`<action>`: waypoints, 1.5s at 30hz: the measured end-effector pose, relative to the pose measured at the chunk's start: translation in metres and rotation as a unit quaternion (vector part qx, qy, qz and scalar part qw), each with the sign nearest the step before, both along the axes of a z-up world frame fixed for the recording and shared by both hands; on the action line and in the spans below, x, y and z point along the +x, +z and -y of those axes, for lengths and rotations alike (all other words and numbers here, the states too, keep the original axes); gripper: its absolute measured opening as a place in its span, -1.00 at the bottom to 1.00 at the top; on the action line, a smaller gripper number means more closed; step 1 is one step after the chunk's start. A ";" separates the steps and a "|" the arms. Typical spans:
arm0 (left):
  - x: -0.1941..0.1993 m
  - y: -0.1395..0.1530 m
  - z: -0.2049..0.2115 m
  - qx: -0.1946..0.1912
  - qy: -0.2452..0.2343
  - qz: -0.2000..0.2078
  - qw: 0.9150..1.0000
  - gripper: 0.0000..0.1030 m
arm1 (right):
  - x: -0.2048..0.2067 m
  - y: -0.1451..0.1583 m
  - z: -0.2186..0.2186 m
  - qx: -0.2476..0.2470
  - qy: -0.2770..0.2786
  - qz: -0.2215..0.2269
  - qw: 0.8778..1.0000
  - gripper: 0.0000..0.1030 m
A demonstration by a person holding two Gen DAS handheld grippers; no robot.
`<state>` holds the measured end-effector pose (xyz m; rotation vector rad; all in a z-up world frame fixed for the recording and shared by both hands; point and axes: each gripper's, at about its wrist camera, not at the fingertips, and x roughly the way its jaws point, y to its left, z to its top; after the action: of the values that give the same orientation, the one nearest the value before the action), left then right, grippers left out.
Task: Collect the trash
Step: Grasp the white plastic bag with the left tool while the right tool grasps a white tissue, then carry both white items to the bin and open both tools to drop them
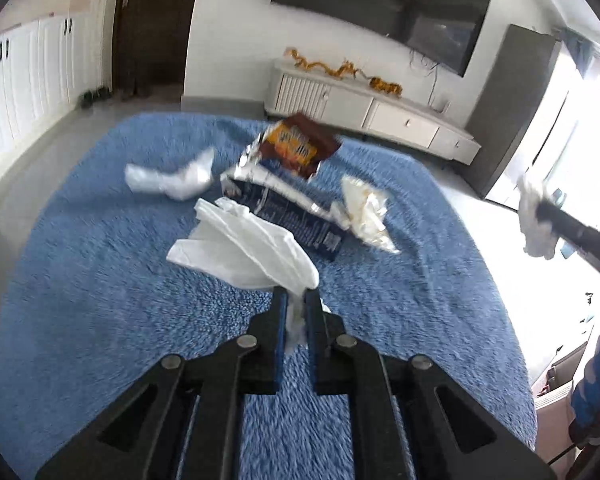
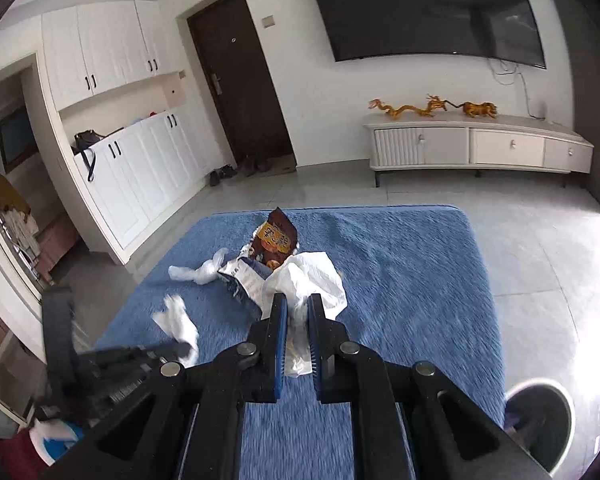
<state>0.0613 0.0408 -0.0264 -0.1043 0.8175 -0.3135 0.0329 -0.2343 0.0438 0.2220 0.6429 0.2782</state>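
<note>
Left wrist: left gripper (image 1: 296,300) pinches a tissue (image 1: 248,248); right gripper (image 2: 298,308) clamps a wrapper (image 2: 304,276); thin grips might slip before the bin (image 2: 540,420).

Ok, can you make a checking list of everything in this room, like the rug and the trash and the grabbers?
Surface: blue rug on a tiled floor.
Job's things: brown snack bag, dark blue wrapper and twisted white plastic lie on the rug; grey bin beside it.
Clutter: shoes by the door.
Grippers: left gripper shut on white tissue; right gripper shut on white paper.
Cables: wires hang below the TV.
Surroundings: white cabinet with golden dragons.
</note>
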 end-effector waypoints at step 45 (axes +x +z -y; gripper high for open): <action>-0.021 -0.060 0.451 0.097 -0.383 -0.120 0.911 -0.77 | -0.100 -0.214 0.307 0.106 -0.278 -0.181 0.937 -0.75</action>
<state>0.0401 -0.4103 -0.0868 0.3859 1.1110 -0.9720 -0.0666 -0.5413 -0.1699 0.6606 0.8839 -0.2498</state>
